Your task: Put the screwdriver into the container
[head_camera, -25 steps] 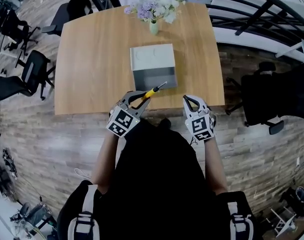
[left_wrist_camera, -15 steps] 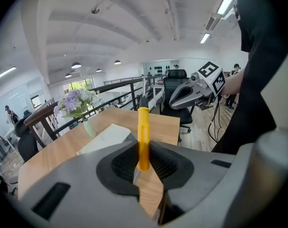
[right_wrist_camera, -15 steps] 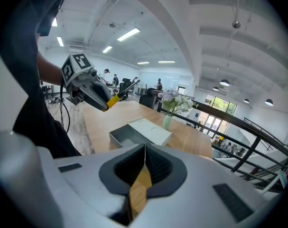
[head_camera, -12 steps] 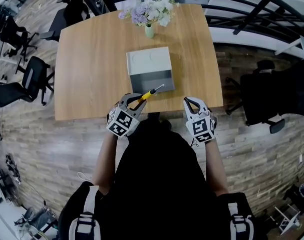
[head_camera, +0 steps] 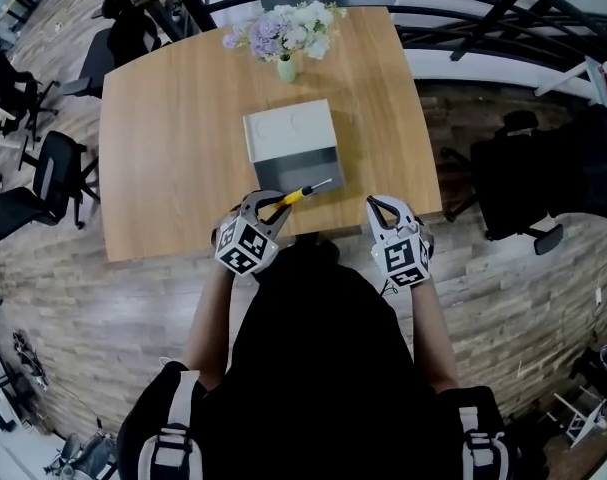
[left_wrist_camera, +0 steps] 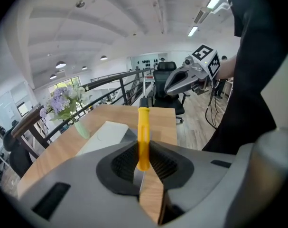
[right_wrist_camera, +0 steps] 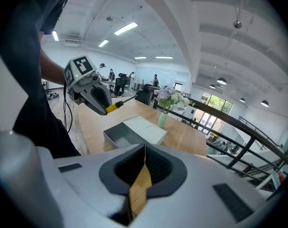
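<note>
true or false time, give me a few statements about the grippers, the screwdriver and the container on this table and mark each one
1. The left gripper is clamped on the screwdriver. True.
2. The screwdriver lies inside the container. False: it is in the left gripper's jaws, with its tip by the container's near edge.
3. The right gripper holds nothing. True; its jaws are together.
4. The vase stands on the near side of the container. False: it stands beyond the container, at the far edge of the table.
</note>
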The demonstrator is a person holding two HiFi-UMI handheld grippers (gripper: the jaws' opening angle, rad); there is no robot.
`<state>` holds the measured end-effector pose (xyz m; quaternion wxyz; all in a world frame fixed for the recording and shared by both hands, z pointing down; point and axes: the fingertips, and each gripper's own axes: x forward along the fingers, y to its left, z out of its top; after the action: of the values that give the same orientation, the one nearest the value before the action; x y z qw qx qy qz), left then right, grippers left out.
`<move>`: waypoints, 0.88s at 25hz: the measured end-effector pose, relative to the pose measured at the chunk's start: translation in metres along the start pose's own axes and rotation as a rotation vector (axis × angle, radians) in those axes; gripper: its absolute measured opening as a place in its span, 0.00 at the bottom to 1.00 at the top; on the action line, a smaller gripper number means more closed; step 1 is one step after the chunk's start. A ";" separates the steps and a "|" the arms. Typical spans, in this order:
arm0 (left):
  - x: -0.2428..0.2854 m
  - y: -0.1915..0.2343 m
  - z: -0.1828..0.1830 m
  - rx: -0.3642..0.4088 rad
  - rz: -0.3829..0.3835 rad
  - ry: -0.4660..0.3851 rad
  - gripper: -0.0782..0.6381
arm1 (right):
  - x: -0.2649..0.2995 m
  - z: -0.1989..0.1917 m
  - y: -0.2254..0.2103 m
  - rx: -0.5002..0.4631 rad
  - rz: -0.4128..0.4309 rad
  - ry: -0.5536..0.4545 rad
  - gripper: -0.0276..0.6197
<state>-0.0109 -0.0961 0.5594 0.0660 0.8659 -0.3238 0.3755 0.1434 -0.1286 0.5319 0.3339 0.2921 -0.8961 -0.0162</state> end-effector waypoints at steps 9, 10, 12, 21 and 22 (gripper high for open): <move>0.020 0.015 -0.023 -0.037 -0.073 0.030 0.23 | 0.007 -0.005 -0.004 0.017 -0.037 0.062 0.08; 0.023 0.015 -0.027 -0.039 -0.086 0.034 0.23 | 0.008 -0.005 -0.004 0.019 -0.039 0.068 0.08; 0.028 0.016 -0.033 -0.039 -0.110 0.042 0.23 | 0.012 -0.005 -0.003 0.022 -0.046 0.080 0.08; 0.051 0.029 -0.049 -0.068 -0.182 0.061 0.23 | 0.023 -0.011 -0.004 0.049 -0.080 0.128 0.08; 0.053 0.030 -0.051 -0.070 -0.190 0.067 0.23 | 0.023 -0.012 -0.004 0.052 -0.085 0.134 0.08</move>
<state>-0.0331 -0.1291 0.6285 0.1424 0.8769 -0.2509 0.3845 0.1387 -0.1420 0.5536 0.3842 0.3389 -0.8587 0.0125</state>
